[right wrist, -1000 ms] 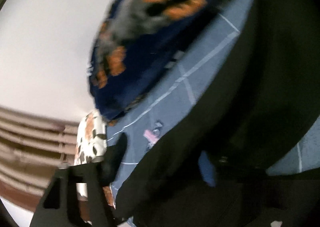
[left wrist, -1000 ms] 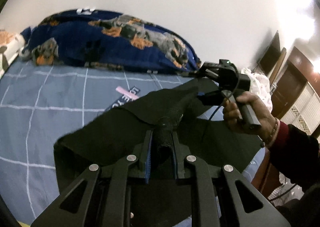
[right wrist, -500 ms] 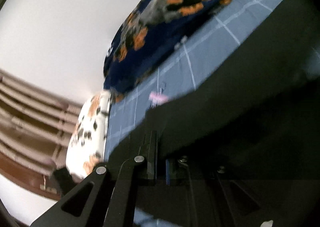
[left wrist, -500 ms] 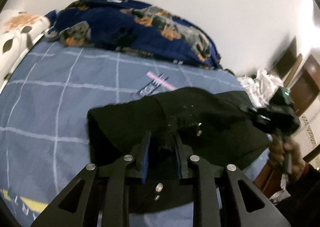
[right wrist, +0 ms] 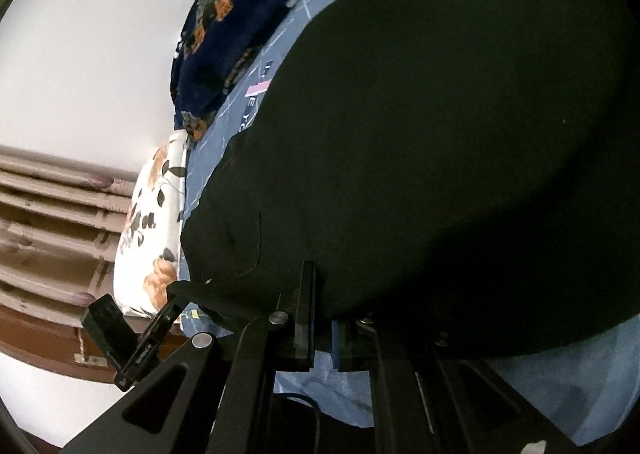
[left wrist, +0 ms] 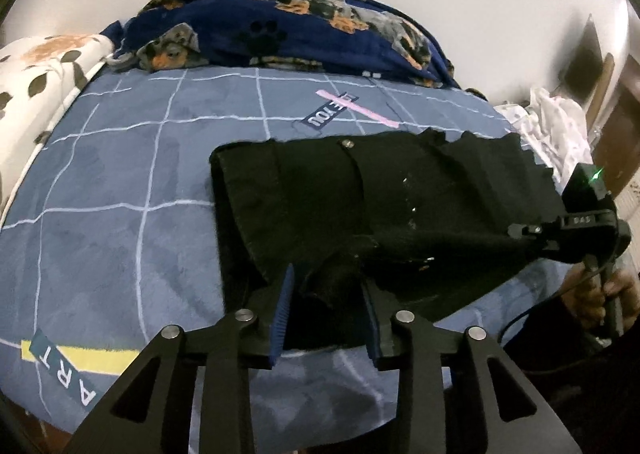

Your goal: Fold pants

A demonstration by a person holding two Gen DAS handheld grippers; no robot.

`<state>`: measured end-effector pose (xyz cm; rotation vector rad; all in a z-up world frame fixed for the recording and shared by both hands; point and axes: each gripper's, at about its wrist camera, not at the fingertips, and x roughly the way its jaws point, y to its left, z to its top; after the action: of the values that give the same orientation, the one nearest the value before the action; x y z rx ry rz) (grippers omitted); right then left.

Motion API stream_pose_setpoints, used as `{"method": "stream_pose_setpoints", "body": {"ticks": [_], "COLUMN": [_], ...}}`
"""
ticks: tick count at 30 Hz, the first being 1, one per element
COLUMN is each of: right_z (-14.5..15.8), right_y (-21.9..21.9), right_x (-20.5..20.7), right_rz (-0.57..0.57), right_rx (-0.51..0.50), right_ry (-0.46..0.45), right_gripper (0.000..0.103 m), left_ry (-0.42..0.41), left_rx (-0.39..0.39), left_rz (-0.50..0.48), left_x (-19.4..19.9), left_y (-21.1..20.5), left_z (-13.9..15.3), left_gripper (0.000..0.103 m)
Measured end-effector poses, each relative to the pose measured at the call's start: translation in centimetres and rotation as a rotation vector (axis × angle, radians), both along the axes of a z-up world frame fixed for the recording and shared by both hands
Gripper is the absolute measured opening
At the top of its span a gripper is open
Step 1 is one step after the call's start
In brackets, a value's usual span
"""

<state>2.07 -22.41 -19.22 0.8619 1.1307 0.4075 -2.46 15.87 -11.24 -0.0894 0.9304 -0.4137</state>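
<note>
Now left gripper gapes around a loose fold of pants, right gripper pinches their edge near the bed edge; uneven release skews the fold.

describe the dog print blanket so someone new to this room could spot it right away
Start at the blue bedsheet with its white grid lines and follow it to the far edge by the white wall. The dog print blanket is heaped there: navy fleece with black-and-tan puppies and paw prints, unlike the white floral pillow beside it or the plain black pants.
</note>
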Motion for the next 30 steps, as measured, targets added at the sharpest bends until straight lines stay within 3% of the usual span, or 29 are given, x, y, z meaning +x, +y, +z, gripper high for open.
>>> {"method": "stream_pose_setpoints", "body": {"ticks": [2, 3, 6, 10, 14, 17, 18, 21, 24, 27, 30], "right_z": [-0.3, -0.4, -0.7, -1.2, -1.4, -1.9, -2.0, -2.1, -2.1, -2.2, -2.2], "right_y": [0.2, 0.4, 1.0, 1.8, 2.7, 2.6, 2.7, 2.9, 3.2, 3.2, 3.2], "right_x": [0.0, -0.1, -0.3, -0.1, 0.1, 0.2, 0.2, 0.3, 0.3, 0.3, 0.2], "right_rz": [0.002, 0.008, 0.037, 0.068, 0.099, 0.095, 0.095, 0.098, 0.104, 0.106, 0.103], "right_rx": [0.007, 0.006, 0.006, 0.022, 0.023, 0.061, 0.067, 0.076, 0.079, 0.083, 0.089], "right_ry": [0.006, 0.006, 0.003, 0.007, 0.000, 0.009, 0.011, 0.010, 0.009, 0.009, 0.007], "right_gripper": [0.007, 0.007, 0.007, 0.007, 0.007, 0.007, 0.007, 0.007, 0.007, 0.007, 0.007], "left_ry": [0.005, 0.004, -0.009, 0.038, 0.022, 0.027, 0.026, -0.006, -0.055, -0.092, -0.075], "left_rx": [-0.006, 0.002, 0.077, 0.032, 0.112, 0.173, 0.158, 0.014, -0.042, -0.045, -0.009], "left_rz": [0.021, 0.036, 0.121, 0.191, 0.234, 0.349, 0.395, 0.533, 0.442, 0.200, 0.012], "left_x": [-0.2, -0.2, -0.7, -0.6, -0.7, -0.3, -0.3, -0.9, -1.1, -1.3, -1.4], "left_y": [0.3, 0.5, 1.5, 3.3, 3.5, 5.6, 6.8, 10.2, 8.5, 2.4, -3.2], "left_z": [-0.3, -0.4, -0.9, -1.8, -1.5, -1.4, -1.2, 0.8, 3.2, 4.2, 3.2], "left_gripper": [0.039, 0.049, 0.064, 0.065, 0.066, 0.066, 0.066, 0.066, 0.066, 0.066, 0.066]}}
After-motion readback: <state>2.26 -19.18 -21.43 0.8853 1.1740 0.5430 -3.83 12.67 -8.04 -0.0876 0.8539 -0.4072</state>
